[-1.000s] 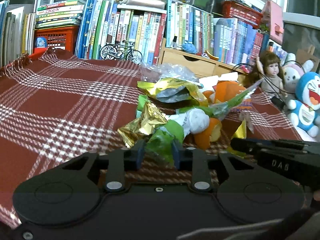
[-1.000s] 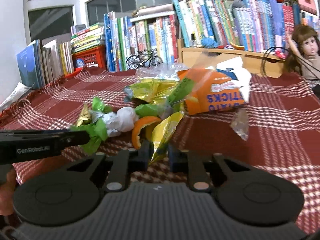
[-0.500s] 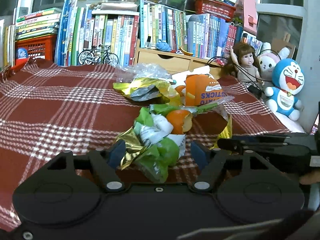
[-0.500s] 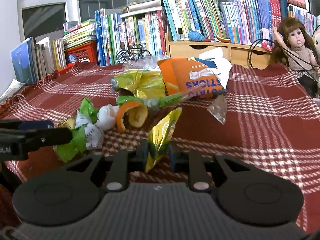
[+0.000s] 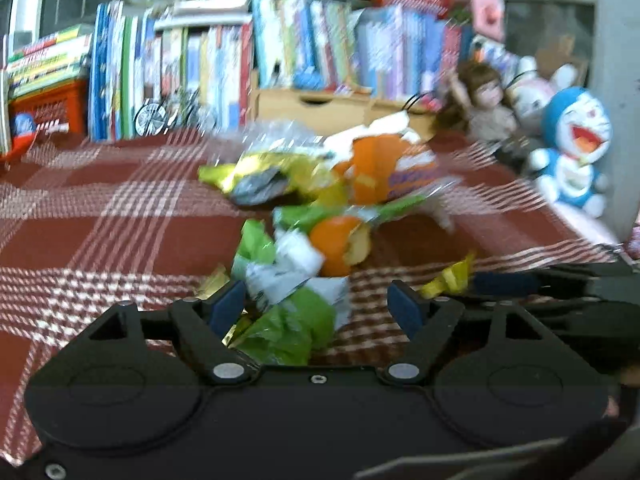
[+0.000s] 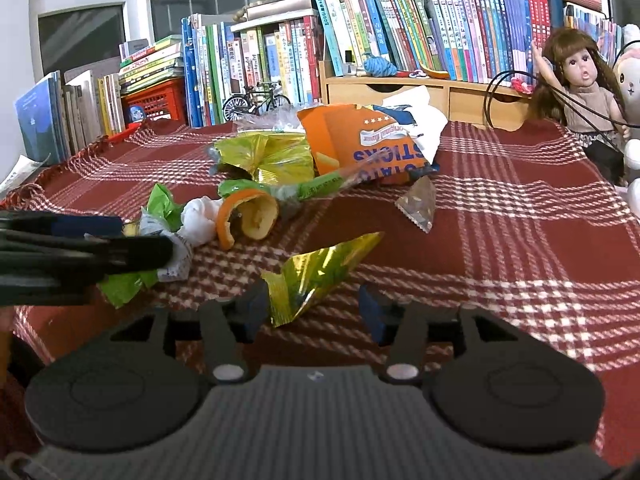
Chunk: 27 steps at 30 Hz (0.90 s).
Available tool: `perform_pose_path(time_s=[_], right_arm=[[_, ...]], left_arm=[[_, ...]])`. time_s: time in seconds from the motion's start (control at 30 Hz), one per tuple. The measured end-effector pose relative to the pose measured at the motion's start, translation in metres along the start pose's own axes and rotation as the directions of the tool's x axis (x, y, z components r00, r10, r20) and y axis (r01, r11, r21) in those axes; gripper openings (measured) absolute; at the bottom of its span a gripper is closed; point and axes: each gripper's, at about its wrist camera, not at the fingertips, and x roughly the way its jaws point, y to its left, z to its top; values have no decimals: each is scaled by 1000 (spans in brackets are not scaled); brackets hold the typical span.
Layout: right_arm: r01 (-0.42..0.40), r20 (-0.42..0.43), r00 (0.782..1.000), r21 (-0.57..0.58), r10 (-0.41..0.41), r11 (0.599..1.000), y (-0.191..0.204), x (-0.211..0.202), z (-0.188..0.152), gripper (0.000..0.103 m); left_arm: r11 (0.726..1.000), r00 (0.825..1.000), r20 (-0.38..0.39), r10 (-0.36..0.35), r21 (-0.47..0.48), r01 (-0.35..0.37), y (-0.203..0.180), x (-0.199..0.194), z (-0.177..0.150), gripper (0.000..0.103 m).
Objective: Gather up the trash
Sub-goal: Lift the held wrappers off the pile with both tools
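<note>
Both pairs of jaws have just been opening, and the trash they were pinching a second ago is now lying loose between them. At the bottom of the left wrist view, the left hand-held gripper (image 5: 318, 302) is standing released, its blue pads wide apart, with the green wrapper (image 5: 290, 330) sitting in the gap; whether its left edge is brushing the left pad is hard to tell through the blur. At the bottom of the right wrist view, the right hand-held gripper (image 6: 312, 306) is likewise standing released, and the gold foil wrapper (image 6: 320, 270) is resting on the cloth between its pads, close to the left one and clear of the right.

Just above the green wrapper, a crumpled white paper (image 5: 288, 266) and an orange peel (image 5: 340, 246) are lying together. Higher in the frame, a yellow-green bag (image 6: 272, 156) and an orange snack packet (image 6: 368, 142) are piling up at centre, with a small clear wrapper (image 6: 418, 204) to their lower right.

All of it is sitting on the worktop, which is wearing a red checked cloth (image 6: 520, 216). Along the top of the frame, books (image 6: 400, 28) are standing in rows, and a doll (image 6: 580, 80) is sitting at upper right.
</note>
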Motion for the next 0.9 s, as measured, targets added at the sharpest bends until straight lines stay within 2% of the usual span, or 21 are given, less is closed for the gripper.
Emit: perform_pose_path(time_s=[0.13, 0.17, 0.27, 0.37, 0.43, 0.47, 0.53, 0.6, 0.8, 0.9], right_arm=[[-8, 2, 1000, -12, 8, 1000, 2, 0, -2, 70], [-7, 3, 1000, -14, 7, 1000, 2, 1, -2, 70], [-4, 7, 1000, -14, 4, 1000, 3, 4, -2, 70], [-8, 10, 1000, -9, 9, 1000, 3, 5, -1, 70], [-10, 11, 1000, -10, 10, 1000, 4, 5, 0, 53], [-9, 11, 1000, -12, 9, 1000, 4, 5, 0, 50], [0, 14, 1000, -9, 0, 1000, 4, 5, 0, 35], [6, 21, 1000, 1, -6, 1000, 4, 3, 0, 26], [3, 58, 998, -8, -3, 1000, 5, -11, 0, 20], [-7, 69, 998, -4, 8, 1000, 7, -19, 1, 20]], left_arm=[[1000, 1000, -19, -7, -1, 7, 2, 16, -3, 77], [1000, 1000, -21, -10, -6, 10, 2, 17, -4, 74], [1000, 1000, -16, -4, -15, 4, 2, 16, -3, 57], [1000, 1000, 6, -2, -18, 2, 1, 9, -1, 56], [1000, 1000, 28, 6, -9, -6, -1, 2, 0, 55], [1000, 999, 37, 11, -7, -11, -2, -1, 0, 55], [1000, 998, 54, 12, -12, -11, -2, -7, 2, 55], [1000, 998, 69, 7, -18, -6, -2, -14, 3, 55], [1000, 992, 122, 26, -21, -23, -3, -38, 7, 55], [999, 991, 129, 16, -30, -12, -2, -48, 6, 55]])
